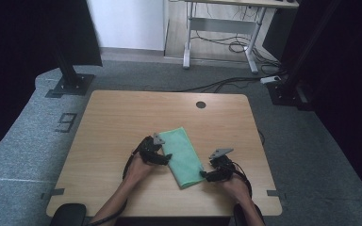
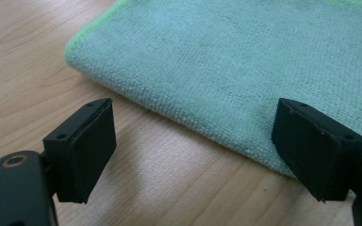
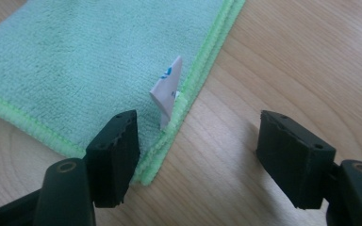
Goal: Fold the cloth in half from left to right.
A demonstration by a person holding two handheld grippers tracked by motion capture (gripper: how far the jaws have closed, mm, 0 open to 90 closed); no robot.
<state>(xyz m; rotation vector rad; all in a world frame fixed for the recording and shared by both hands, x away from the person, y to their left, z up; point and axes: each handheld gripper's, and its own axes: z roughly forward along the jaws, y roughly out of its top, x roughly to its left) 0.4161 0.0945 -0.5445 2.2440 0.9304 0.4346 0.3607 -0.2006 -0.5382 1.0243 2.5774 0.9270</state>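
Observation:
A folded green microfibre cloth [image 1: 183,155] lies slantwise on the wooden table [image 1: 118,122]. My left gripper [image 1: 166,159] is at the cloth's left long edge. In the left gripper view its jaws [image 2: 193,141] stand wide apart just above the wood, and the cloth's folded edge [image 2: 245,61] runs across in front of them. My right gripper [image 1: 205,175] sits at the cloth's near right corner. In the right gripper view that gripper [image 3: 198,155] is open, with the stitched corner hem [image 3: 169,136] lying between the jaws and a small white label [image 3: 167,92] standing up from the hem. Neither gripper grips anything.
A round cable hole [image 1: 201,104] sits near the table's far edge. Black stand bases [image 1: 70,84] rest on the grey carpet at the far left and far right. A desk frame with cables [image 1: 235,44] stands beyond the table.

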